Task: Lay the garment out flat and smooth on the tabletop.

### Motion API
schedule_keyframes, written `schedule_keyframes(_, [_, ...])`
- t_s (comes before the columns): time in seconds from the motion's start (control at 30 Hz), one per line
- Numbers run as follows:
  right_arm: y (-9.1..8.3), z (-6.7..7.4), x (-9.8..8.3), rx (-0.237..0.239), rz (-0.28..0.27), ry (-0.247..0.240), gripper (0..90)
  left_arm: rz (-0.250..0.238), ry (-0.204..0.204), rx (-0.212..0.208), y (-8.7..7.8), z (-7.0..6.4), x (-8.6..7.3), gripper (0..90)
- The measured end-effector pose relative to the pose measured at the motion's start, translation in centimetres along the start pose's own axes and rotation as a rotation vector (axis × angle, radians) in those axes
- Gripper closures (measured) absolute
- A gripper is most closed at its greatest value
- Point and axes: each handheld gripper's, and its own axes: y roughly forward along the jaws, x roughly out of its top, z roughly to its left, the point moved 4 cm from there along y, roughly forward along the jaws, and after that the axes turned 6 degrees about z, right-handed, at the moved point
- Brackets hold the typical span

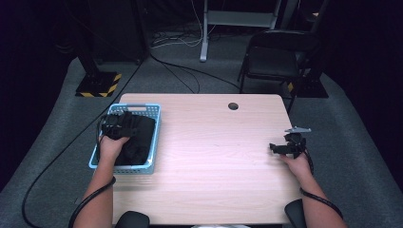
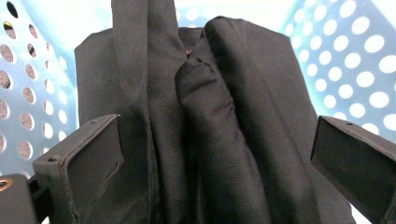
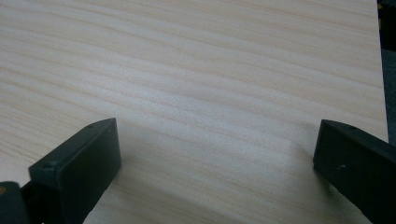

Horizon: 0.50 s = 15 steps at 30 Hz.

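Observation:
A light blue perforated basket stands on the left side of the wooden table and holds dark folded cloth. My left gripper reaches down into the basket over the cloth. In the left gripper view its jaws are spread wide on either side of a bunched fold of the black cloth, with the basket wall behind. My right gripper hovers over the table's right side; its jaws stand wide apart above bare wood with nothing between them.
A round cable hole sits near the table's far edge. Beyond the table are a black folding chair, a stand base with yellow-black stripes and cables on the grey carpet. The table's right edge lies close to my right gripper.

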Motion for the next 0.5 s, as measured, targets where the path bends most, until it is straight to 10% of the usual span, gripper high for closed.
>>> schedule_keyframes(0.5, [0.0,0.0,0.0,0.000,0.000,0.000,0.0,0.030,-0.011,0.007,1.1,0.2,-0.4,2.1])
